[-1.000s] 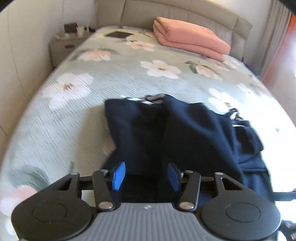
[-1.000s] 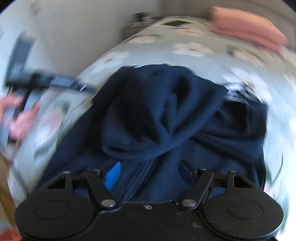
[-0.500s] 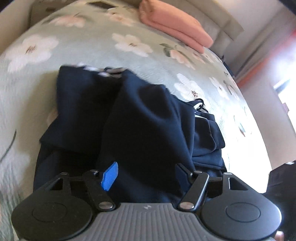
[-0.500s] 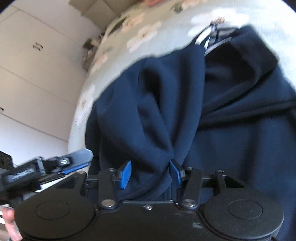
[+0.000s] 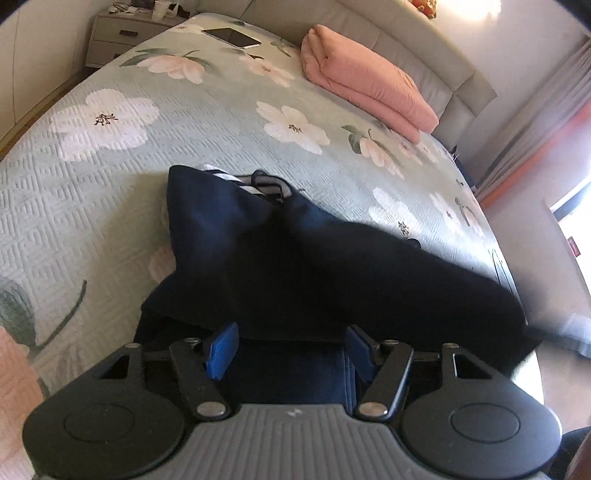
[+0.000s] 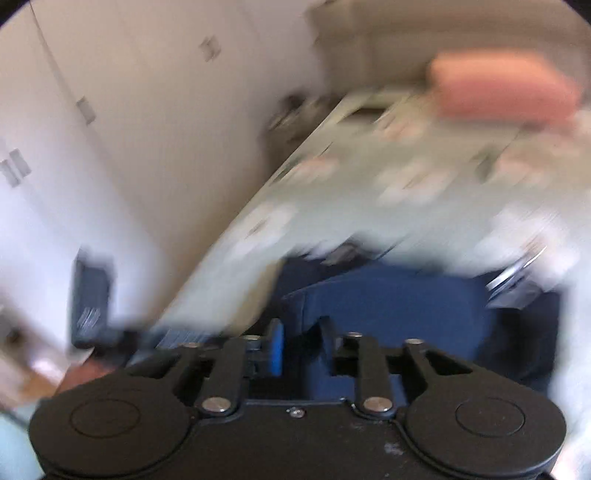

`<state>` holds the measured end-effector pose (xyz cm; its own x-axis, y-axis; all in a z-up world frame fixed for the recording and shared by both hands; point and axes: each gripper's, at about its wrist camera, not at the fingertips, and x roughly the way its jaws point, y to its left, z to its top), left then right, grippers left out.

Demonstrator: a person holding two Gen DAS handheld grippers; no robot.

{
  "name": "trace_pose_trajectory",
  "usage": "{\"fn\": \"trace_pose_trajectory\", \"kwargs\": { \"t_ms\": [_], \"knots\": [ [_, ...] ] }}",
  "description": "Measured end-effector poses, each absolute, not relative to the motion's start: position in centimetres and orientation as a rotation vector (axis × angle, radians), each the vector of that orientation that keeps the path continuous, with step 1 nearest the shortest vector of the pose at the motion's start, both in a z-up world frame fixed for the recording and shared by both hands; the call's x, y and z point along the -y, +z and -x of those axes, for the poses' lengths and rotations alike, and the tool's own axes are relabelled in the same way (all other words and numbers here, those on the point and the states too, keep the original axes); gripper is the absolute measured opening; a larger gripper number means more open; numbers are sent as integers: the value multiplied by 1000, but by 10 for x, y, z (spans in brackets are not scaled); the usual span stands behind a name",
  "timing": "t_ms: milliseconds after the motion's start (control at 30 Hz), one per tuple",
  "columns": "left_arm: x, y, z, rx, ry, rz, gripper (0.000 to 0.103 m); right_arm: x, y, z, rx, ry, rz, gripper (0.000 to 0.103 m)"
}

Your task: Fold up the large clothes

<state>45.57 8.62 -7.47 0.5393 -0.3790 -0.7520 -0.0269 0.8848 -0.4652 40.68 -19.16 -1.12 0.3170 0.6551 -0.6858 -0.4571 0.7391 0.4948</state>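
Navy garment [image 5: 332, 266]: soft matt knit cloth, fleecy look. Bedspread [image 5: 110, 192]: quilted cloth, raised geometric stitch texture, printed flowers, matt. Pink blanket [image 5: 369, 85]: soft matt cloth, folded. Headboard [image 5: 369, 33]: smooth padded, leather-like, slight sheen. Tablet [image 5: 232, 36]: glossy glass face. Left gripper [image 5: 288, 347]: matt black plastic arms, shiny metal rivets, ribbed grey plastic body, blue rubbery fingers [image 5: 221, 350].

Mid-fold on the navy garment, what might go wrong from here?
The right gripper has just been opening its jaws with a fold of the navy garment between them; the fold may slip out. The garment lies bunched in overlapping layers on the bed, so a crease could set crooked.
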Motion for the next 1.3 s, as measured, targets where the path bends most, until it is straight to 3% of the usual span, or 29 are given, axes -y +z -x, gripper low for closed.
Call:
{"fn": "trace_pose_trajectory", "kwargs": {
  "t_ms": [33, 67, 100, 133, 200, 300, 400, 467, 533, 600, 633, 667, 733, 867, 933, 1033, 1067, 1100, 1300],
  "knots": [
    [-88, -75, -455, -989, -214, 454, 66, 177, -38, -399, -1124, 784, -243, 80],
    [-90, -76, -456, -994, -206, 451, 66, 170, -57, -391, -1197, 800, -240, 63],
    [-94, -78, -456, -1002, -198, 449, 66, 169, -71, -382, -1256, 783, -228, 53],
    [-97, -81, -455, -1013, -198, 452, 66, 176, -79, -376, -1281, 745, -226, 46],
    [-100, -87, -453, -1039, -217, 470, 66, 205, -80, -375, -1246, 636, -268, 46],
    [-92, -98, -451, -1073, -261, 478, 66, 253, -85, -393, -1217, 432, -396, 59],
    [-80, -103, -454, -1064, -256, 508, 66, 272, -101, -413, -1202, 343, -483, 60],
    [-74, -98, -453, -1026, -294, 542, 66, 270, -119, -422, -1227, 316, -565, 69],
    [-65, -90, -455, -984, -335, 527, 65, 264, -139, -425, -1283, 257, -591, 71],
    [-55, -84, -457, -953, -354, 478, 65, 251, -144, -422, -1296, 195, -503, 40],
    [-49, -86, -461, -960, -353, 456, 58, 250, -138, -419, -1259, 192, -460, 13],
    [-44, -89, -465, -982, -349, 434, 50, 253, -127, -413, -1220, 211, -461, 8],
    [-36, -101, -470, -1025, -354, 403, 20, 259, -95, -404, -1145, 220, -415, 7],
    [-33, -107, -464, -1024, -431, 465, 19, 258, -26, -390, -1031, 228, -207, 7],
    [-28, -110, -462, -1033, -426, 447, 19, 248, -23, -390, -1029, 203, -135, 8],
    [-19, -133, -469, -1147, -350, 367, 19, 247, -71, -395, -1202, 103, -101, 62],
    [-17, -144, -470, -1185, -310, 312, 19, 252, -87, -399, -1267, 53, -124, 47],
    [-17, -152, -470, -1209, -281, 266, 15, 260, -93, -400, -1295, 14, -162, 40],
    [-37, -128, -451, -1088, -301, 284, 15, 254, -55, -394, -1062, 116, -214, 39]
  ]
}}
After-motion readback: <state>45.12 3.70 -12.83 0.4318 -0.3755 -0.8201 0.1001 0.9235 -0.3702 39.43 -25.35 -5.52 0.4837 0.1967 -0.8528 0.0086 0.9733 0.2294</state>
